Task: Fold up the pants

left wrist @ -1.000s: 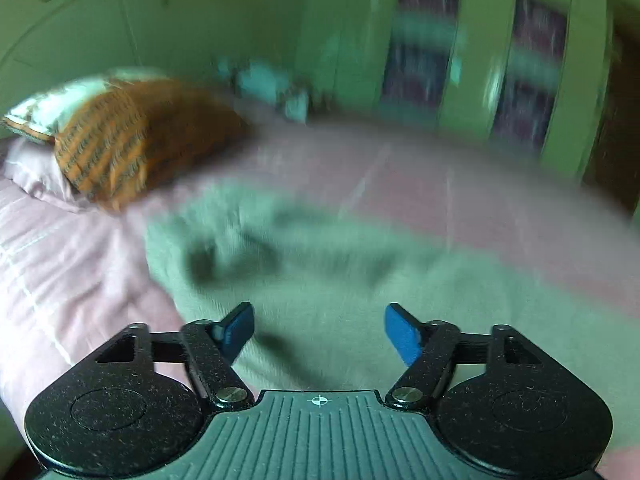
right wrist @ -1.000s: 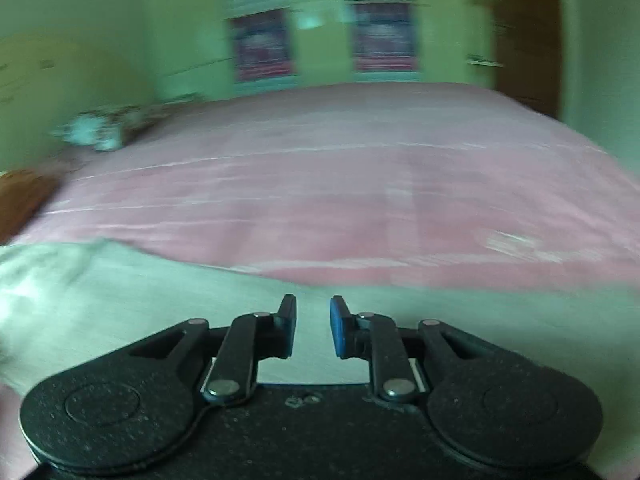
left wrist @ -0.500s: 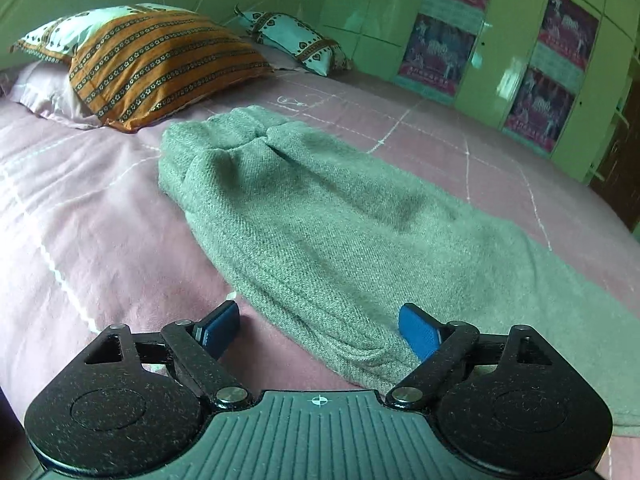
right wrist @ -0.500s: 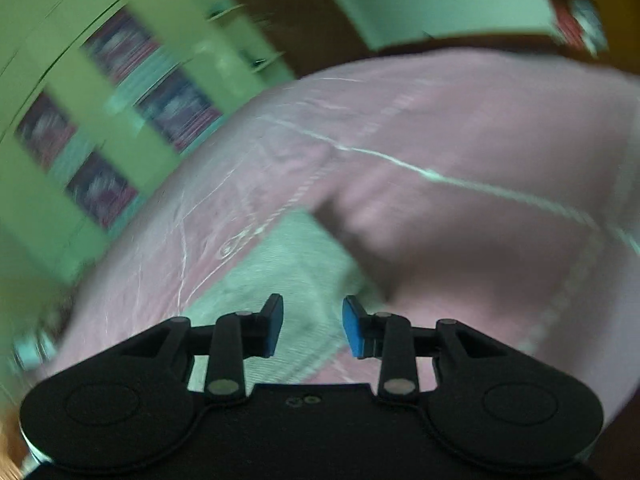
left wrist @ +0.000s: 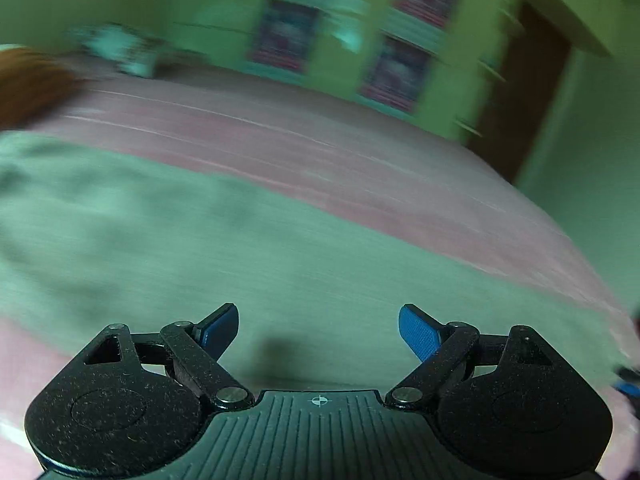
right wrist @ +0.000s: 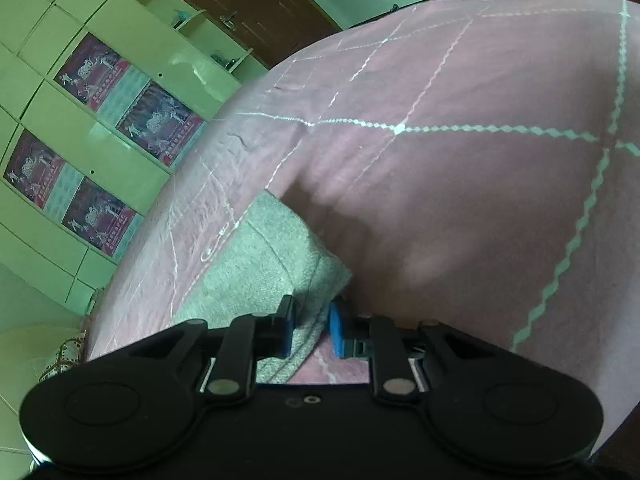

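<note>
Pants of grey-green knit lie on the pink bed; only the right wrist view shows their hem sharply, pinched in the right hand-held gripper, whose jaws have just been closing on it. Blurred, the left wrist view shows the left hand-held gripper gaping wide with nothing in it above the cloth, cupboards at 12 o'clock and a pillow at 10 o'clock.

We can read no words or numbers anywhere. The posters on the cupboard doors carry print, but it is too small and blurred for us to make out.
</note>
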### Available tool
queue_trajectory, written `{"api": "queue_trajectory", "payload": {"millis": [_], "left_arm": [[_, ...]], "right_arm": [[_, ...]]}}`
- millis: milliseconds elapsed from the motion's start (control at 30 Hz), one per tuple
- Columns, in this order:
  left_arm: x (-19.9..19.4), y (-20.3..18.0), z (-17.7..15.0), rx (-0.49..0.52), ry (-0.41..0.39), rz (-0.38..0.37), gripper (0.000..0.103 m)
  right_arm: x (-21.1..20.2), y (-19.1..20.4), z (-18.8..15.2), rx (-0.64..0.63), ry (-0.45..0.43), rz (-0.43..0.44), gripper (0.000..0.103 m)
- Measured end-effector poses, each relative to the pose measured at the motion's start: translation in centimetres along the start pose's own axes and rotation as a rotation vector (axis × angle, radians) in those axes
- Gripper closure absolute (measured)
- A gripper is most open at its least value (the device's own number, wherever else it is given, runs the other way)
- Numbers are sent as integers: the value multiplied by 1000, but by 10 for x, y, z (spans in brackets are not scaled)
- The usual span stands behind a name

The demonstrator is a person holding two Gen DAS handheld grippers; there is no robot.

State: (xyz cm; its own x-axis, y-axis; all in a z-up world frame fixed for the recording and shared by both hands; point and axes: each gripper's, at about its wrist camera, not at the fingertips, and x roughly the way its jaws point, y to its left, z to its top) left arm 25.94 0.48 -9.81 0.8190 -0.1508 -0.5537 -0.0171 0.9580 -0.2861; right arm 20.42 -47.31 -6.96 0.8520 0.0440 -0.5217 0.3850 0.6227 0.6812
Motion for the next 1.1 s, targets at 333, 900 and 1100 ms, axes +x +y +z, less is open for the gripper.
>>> {"api": "queue_trajectory", "payload": {"millis": [333,900,1100], "left_arm": [[44,-133,-37,208,124,-22,12],[34,-130,-33,237,86,29,9],[-21,2,11,157,-21,193,9]], "right_arm": [[-7,-14,7,45,-12,61,82],[-14,31,11,-108,-52,71,95],[-23,145,-25,-355,-58,215,95]]}}
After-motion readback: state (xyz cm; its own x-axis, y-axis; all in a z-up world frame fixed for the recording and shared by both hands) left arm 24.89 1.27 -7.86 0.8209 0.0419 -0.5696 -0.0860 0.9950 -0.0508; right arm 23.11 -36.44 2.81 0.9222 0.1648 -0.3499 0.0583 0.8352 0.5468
